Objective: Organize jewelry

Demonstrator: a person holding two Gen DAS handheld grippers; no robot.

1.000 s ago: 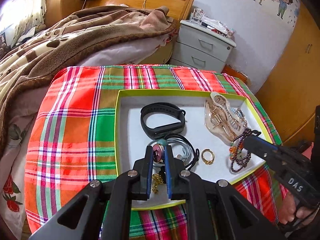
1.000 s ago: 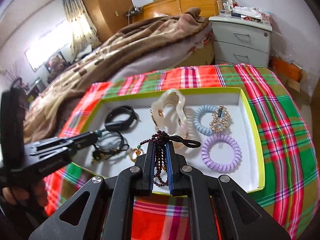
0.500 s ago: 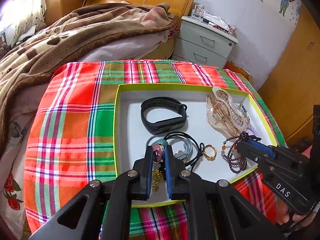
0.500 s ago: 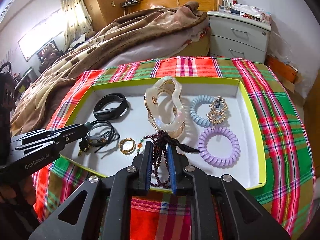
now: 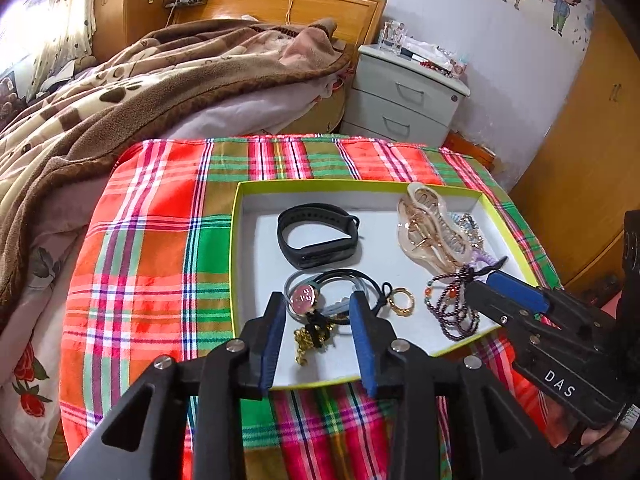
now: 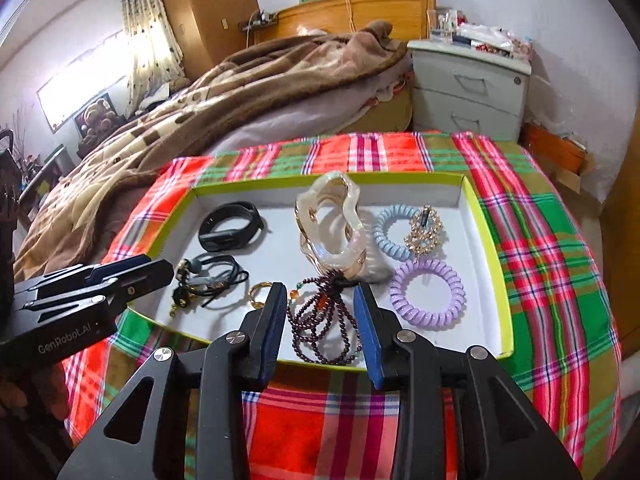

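Note:
A white tray with a lime rim (image 5: 239,240) (image 6: 505,320) sits on a plaid cloth. My left gripper (image 5: 318,304) hangs over its near edge, jaws opening. A cord necklace with a pink disc pendant (image 5: 302,300) and gold chain lies between the pads, untouched. My right gripper (image 6: 320,296) (image 5: 486,285) is also opening, and a dark maroon bead bracelet (image 6: 320,322) (image 5: 452,312) rests loose on the tray floor between its pads. The left gripper (image 6: 154,269) shows at the tray's left edge in the right wrist view.
The tray also holds a black fitness band (image 5: 318,236), a clear hair claw (image 6: 332,232), a gold ring (image 5: 400,301), a purple coil tie (image 6: 428,292), a blue coil tie (image 6: 390,234) and a rhinestone clip (image 6: 424,230). A bed with a brown blanket (image 5: 140,92) and a nightstand (image 5: 404,100) stand behind.
Both grippers went from shut to open. The pendant necklace and the bead bracelet were let go and now lie in the tray.

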